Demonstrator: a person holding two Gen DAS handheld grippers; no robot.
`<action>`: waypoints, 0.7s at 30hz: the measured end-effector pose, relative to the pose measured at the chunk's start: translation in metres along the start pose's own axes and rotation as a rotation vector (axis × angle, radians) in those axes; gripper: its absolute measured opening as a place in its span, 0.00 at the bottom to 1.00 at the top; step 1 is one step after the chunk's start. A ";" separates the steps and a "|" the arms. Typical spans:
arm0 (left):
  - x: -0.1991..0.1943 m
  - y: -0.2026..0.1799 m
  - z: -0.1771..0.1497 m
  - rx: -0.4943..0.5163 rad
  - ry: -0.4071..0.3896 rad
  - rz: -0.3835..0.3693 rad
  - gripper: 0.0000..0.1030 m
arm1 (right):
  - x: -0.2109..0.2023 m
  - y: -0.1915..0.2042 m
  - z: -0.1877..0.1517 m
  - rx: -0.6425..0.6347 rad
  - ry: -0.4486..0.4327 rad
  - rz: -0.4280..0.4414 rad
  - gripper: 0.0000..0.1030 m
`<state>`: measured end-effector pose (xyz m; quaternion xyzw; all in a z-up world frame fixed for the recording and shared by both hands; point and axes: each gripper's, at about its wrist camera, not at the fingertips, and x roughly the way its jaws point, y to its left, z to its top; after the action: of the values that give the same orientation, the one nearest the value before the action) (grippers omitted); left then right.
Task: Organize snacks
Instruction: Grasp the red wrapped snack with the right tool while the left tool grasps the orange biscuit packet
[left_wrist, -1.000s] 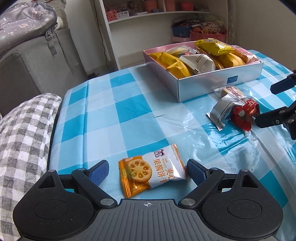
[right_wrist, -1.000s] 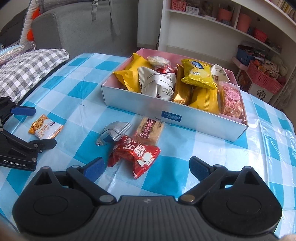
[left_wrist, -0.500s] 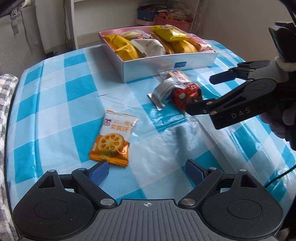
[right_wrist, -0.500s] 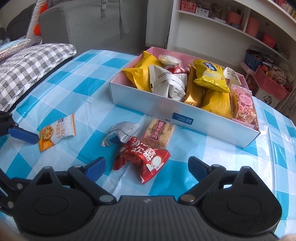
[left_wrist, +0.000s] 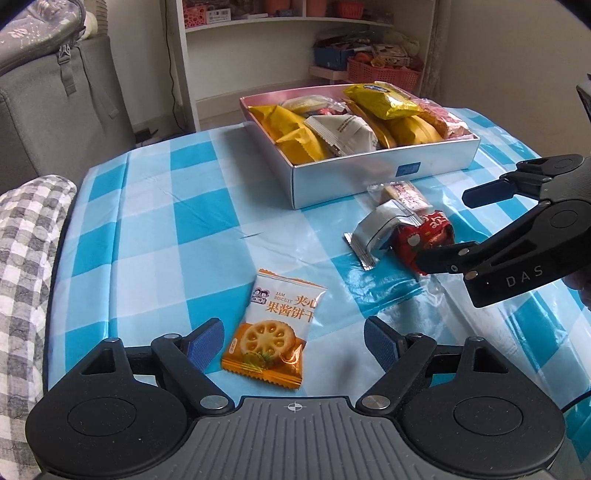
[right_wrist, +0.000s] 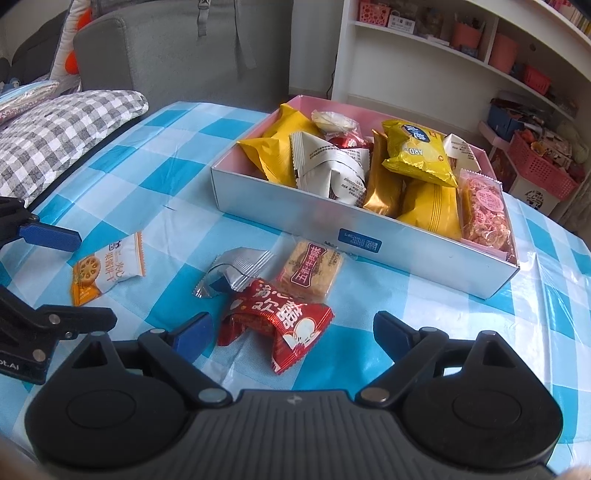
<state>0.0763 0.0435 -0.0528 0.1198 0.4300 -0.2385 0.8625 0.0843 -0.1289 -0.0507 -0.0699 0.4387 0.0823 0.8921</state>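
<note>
A silver box with a pink inside (left_wrist: 369, 173) (right_wrist: 280, 218) holds several snack packets. An orange-and-white jam biscuit packet (left_wrist: 275, 328) (right_wrist: 105, 267) lies flat between the fingers of my open left gripper (left_wrist: 293, 341). A red packet (right_wrist: 280, 319) (left_wrist: 424, 234) lies between the fingers of my open right gripper (right_wrist: 291, 332). A silver wrapper (right_wrist: 232, 273) (left_wrist: 380, 229) and a brown biscuit packet (right_wrist: 312, 275) (left_wrist: 404, 194) lie beside it, in front of the box. Neither gripper holds anything.
The table has a blue-and-white checked plastic cloth (left_wrist: 166, 221). A checked cushion (right_wrist: 55, 136) and a grey sofa (right_wrist: 184, 44) stand at the left. White shelves (right_wrist: 461, 48) with pink baskets stand behind the table.
My left gripper has swung back so the biscuit packet lies between its fingers. My right gripper has moved closer to the red packet.
</note>
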 end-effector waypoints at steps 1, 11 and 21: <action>0.004 -0.001 0.000 -0.002 0.010 0.011 0.73 | 0.002 -0.001 0.000 0.007 0.004 0.000 0.87; 0.008 -0.008 0.003 -0.008 0.019 0.043 0.45 | 0.011 -0.001 0.000 0.035 0.014 0.045 0.67; 0.007 -0.011 0.007 -0.076 0.041 0.072 0.37 | 0.005 0.013 0.000 -0.068 0.018 0.028 0.46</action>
<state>0.0794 0.0293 -0.0542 0.1072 0.4516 -0.1881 0.8656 0.0847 -0.1155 -0.0557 -0.0947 0.4447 0.1092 0.8839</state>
